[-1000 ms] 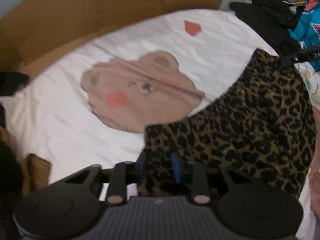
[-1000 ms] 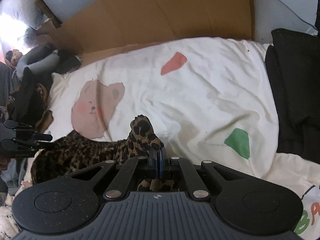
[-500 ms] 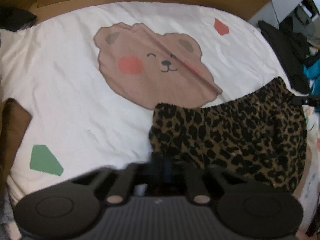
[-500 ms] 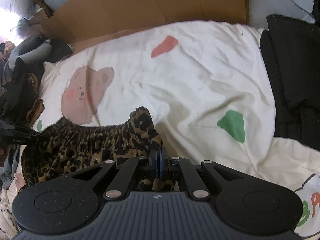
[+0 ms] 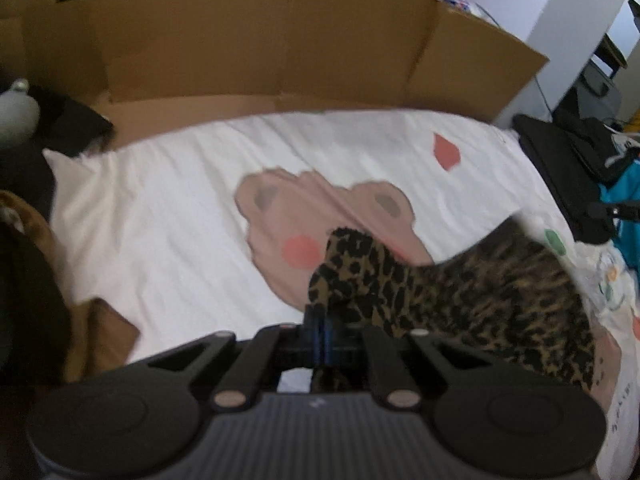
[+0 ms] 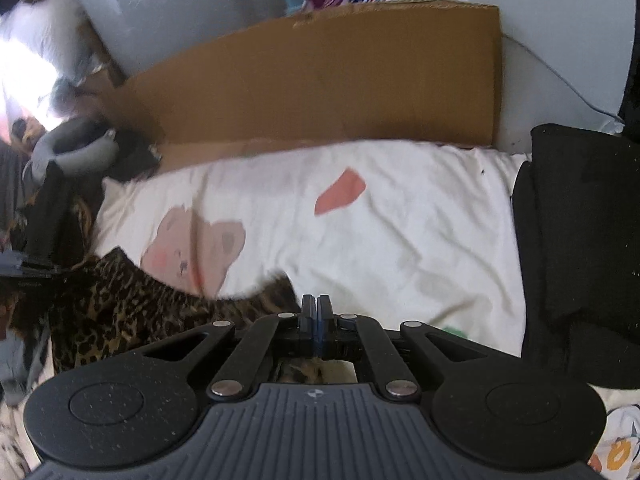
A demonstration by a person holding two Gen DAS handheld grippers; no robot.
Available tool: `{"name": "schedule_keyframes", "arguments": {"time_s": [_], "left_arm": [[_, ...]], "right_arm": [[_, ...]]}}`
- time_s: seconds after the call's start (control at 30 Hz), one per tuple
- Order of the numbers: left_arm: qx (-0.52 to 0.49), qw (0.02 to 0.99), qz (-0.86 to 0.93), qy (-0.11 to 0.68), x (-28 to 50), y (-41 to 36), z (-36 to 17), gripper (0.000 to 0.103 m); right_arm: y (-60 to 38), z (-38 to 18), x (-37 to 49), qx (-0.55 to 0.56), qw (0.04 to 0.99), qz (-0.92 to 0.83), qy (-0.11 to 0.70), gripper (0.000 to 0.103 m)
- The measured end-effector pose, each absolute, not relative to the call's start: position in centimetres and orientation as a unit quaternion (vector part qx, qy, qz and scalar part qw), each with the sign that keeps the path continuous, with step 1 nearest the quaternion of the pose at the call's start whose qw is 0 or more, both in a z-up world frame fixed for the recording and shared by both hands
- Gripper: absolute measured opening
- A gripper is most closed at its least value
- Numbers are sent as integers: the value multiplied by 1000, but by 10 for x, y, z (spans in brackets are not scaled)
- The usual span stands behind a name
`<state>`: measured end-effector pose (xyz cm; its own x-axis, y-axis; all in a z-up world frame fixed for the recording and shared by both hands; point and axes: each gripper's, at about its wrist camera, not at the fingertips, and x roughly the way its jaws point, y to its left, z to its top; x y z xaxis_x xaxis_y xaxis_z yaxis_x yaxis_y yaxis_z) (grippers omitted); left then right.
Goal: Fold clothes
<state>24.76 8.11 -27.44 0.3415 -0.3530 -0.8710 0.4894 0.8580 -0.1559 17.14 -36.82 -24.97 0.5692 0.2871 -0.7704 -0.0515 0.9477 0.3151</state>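
A leopard-print garment (image 5: pixel 460 296) hangs stretched between both grippers above a white bedsheet (image 5: pixel 168 216) printed with a pink bear. My left gripper (image 5: pixel 318 320) is shut on one bunched corner of the garment, which sticks up just past its fingers. In the right wrist view the same garment (image 6: pixel 132 304) runs off to the left, and my right gripper (image 6: pixel 316 312) is shut on its other corner, which shows under the fingers. The far tip of the right gripper (image 5: pixel 612 210) appears at the right edge of the left wrist view.
A brown cardboard panel (image 5: pixel 260 36) stands along the far side of the bed. Black clothing (image 6: pixel 580 240) is piled on the right, and a teal garment (image 5: pixel 628 216) lies beyond it. Dark clothes and a grey neck pillow (image 6: pixel 72 148) sit at the left.
My left gripper went from open around the garment's corner to shut on it and lifted. Both grippers have risen and tilted up, so the cardboard now fills more of each view.
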Motion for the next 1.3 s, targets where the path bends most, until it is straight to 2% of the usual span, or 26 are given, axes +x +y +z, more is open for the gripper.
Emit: {"name": "schedule_keyframes", "arguments": {"time_s": [0.13,0.23,0.3,0.33,0.37,0.77,0.83,0.9,1.0,1.23,1.27,1.3], "left_arm": [[89,813,-258,515,257,81,-277,3],[99,810,-260,516,260,81,-281,3],[101,809,-260,518,261,82,-284,3],[102,808,-260,518,262,82,-286,3],[103,808,-260,519,262,83,-287,3],[114,795,-257,537,270,83,-308,3],[114,791,-253,544,271,82,-314,3],[112,785,-247,557,272,81,-321,3],[115,773,-245,574,269,78,-330,3],[117,753,-252,596,258,69,-342,7],[118,755,-247,596,258,68,-345,12],[118,757,-242,596,257,66,-349,22]], "right_arm": [[-370,-259,185,148,857,109,481,0],[-361,-278,191,144,846,111,502,7],[-354,-291,194,142,838,112,514,28],[-351,-298,196,140,834,113,521,44],[-349,-305,199,144,831,117,525,47],[-311,-356,233,81,800,158,573,47],[-309,-358,233,76,800,164,572,37],[-308,-355,230,72,805,168,564,11],[-310,-349,225,71,815,171,550,7],[-323,-321,209,81,839,150,517,5],[-324,-320,207,81,839,148,517,5],[-324,-319,205,82,839,146,517,5]]}}
